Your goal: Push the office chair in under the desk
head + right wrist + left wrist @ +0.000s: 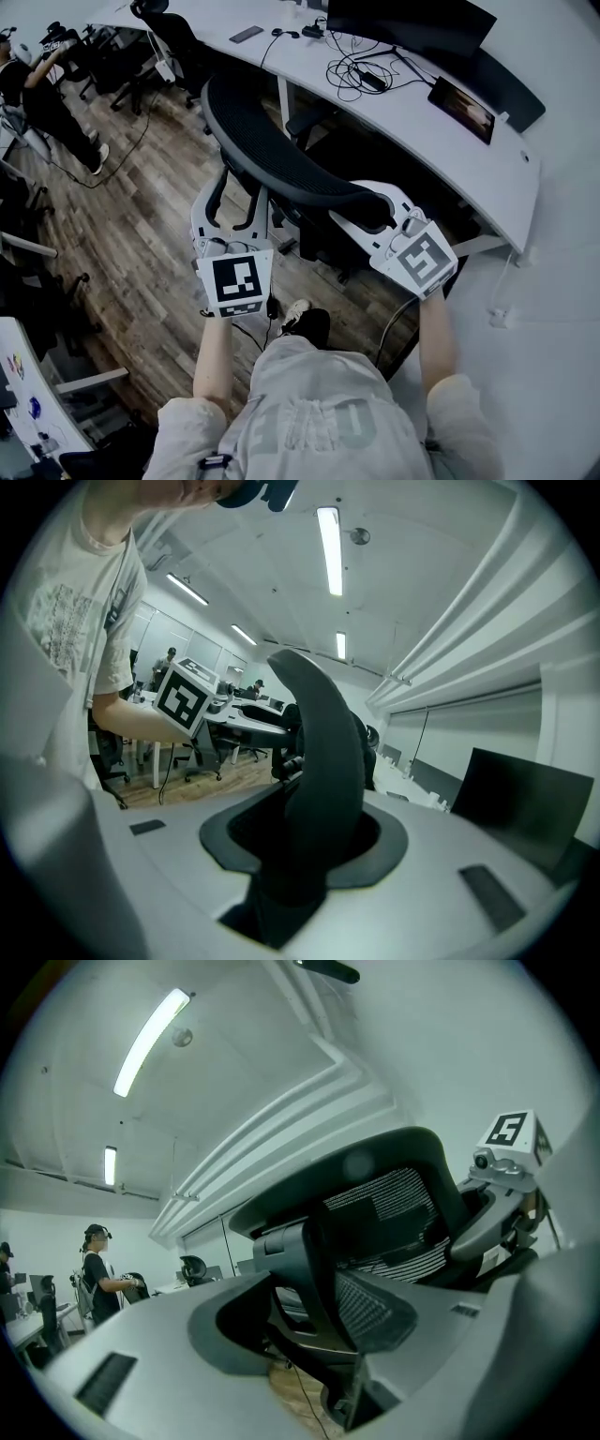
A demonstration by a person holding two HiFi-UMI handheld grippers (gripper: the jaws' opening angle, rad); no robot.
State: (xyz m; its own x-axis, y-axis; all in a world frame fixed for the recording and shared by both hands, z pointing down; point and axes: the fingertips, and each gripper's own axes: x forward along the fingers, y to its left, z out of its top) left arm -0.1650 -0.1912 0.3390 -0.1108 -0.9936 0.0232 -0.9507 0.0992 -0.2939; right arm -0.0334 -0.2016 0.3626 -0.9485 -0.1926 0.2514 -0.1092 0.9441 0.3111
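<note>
The office chair [272, 155] is stood just before the counter [422, 131], its backrest rim running along the counter's edge. The rim's left end is straddled, unpinched, by the left tongs [230, 197]; its right end is clamped by the right tongs [382, 214]. The counter lies straight beyond both.

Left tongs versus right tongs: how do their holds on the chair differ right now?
The left tongs sit lower, around a strut of the back frame, with floor visible in the gap beside it. The right tongs sit higher, on the backrest's top rim. The left tongs look open, while the right tongs appear closed on the rim, which fills their gap. Both are on the same office chair, facing the desk.
</note>
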